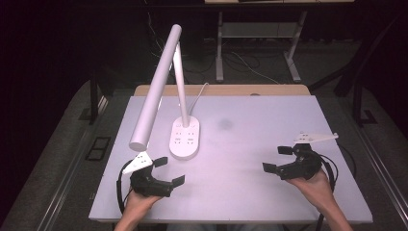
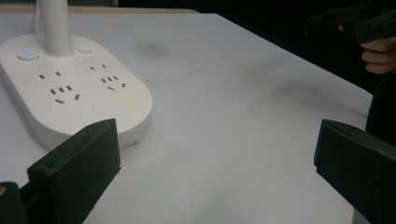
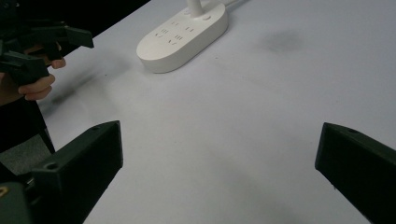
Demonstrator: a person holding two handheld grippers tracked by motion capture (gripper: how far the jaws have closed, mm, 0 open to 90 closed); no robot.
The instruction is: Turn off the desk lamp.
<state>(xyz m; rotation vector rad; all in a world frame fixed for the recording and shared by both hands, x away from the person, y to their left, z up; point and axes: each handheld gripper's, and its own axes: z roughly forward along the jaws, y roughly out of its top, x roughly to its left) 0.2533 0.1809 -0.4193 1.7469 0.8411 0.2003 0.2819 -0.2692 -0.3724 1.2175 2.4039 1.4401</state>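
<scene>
Lamp base, a white oval with socket slots on top, sits left of centre in the high view on the pale counter, its stem rising to a long white lamp head that slants down toward the lower left. Left tool is held low at the lower left of that frame, released, jaws wide apart and gripping nothing, just near the base's front end. In the left gripper view the base lies at upper left, with what seems to be a small lit blue button beside the stem. Right tool hovers at the lower right, likewise released and empty, well apart from the base.
</scene>
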